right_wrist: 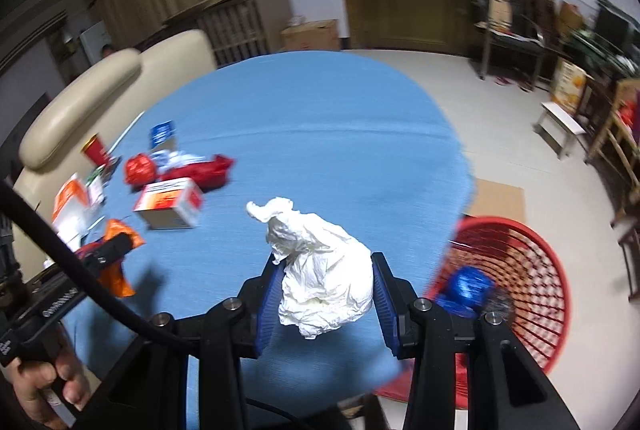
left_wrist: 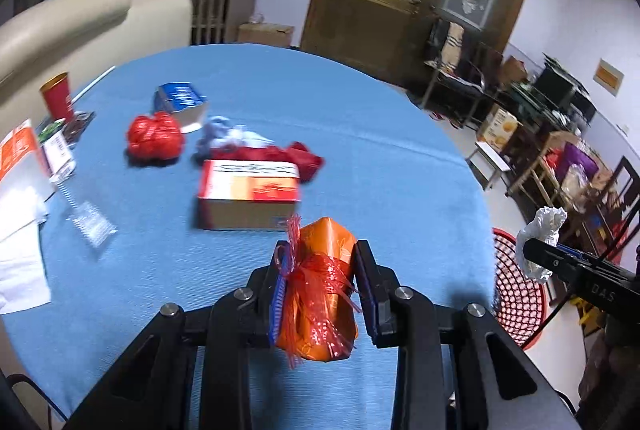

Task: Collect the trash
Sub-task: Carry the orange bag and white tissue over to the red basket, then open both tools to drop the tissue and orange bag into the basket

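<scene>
Left hand-held gripper (left_wrist: pixel 320 286) clenched on an orange wrapper (left_wrist: pixel 324 290) bound with red crinkled ribbon, held above the blue counter (left_wrist: pixel 360 134). Pads press its sides; the bundle stands tilted, its lower end hanging free.

Right hand-held gripper (right_wrist: pixel 326 294) clenched on a crumpled white tissue (right_wrist: pixel 326 270), over the counter's near right edge, close to the red basket (right_wrist: pixel 532 270) on the floor. A blue wad (right_wrist: pixel 466 288) already lies in the basket.

Still on the counter: orange-and-white box (left_wrist: pixel 248 194), red plastic bag (left_wrist: pixel 154 136), blue box (left_wrist: pixel 182 104), red cup (left_wrist: pixel 58 98), papers at far left (left_wrist: pixel 20 198).

Risks, as judged:
- Tissue is light and loosely pinched; if let go before it is over the basket's mouth, it may drift to the floor or catch the rim.
- Wrapper is slick and its ribbon frayed; strands could snag on a pad and keep it from dropping cleanly.
- Both views are blurred, suggesting quick motion; the two grippers are near each other and could collide by the basket.
</scene>
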{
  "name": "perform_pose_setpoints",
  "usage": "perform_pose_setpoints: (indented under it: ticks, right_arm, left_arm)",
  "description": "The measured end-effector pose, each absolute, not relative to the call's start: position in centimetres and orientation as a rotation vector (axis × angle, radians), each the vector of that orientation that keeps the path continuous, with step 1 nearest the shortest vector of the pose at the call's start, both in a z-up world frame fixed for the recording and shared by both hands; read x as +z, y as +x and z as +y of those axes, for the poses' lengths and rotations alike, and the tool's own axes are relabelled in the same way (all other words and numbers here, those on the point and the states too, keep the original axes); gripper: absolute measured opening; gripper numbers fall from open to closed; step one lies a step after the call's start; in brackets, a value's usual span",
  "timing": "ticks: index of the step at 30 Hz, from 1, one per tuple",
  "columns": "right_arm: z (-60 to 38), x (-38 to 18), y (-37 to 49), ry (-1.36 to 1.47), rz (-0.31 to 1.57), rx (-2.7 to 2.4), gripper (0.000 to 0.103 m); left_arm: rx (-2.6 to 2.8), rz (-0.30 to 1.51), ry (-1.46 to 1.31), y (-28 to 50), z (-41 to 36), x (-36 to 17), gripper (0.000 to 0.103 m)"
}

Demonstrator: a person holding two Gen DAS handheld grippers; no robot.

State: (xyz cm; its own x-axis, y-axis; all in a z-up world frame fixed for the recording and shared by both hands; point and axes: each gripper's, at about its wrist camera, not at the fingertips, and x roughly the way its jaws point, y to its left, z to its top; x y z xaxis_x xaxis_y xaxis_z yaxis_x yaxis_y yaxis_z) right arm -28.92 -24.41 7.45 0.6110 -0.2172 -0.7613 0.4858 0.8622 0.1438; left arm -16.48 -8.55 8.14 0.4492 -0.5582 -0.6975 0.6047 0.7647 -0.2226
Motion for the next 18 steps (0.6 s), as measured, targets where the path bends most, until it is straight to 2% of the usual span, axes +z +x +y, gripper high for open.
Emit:
perform_pose_setpoints:
  ticks: [18]
  right_arm:
    - [-39.9, -0.6, -40.7, 0.637, 0.813, -0.606, 0.048]
  left_arm:
    - [-0.902, 0.869, 0.263, -23.0, -23.9, 9.2, 0.033]
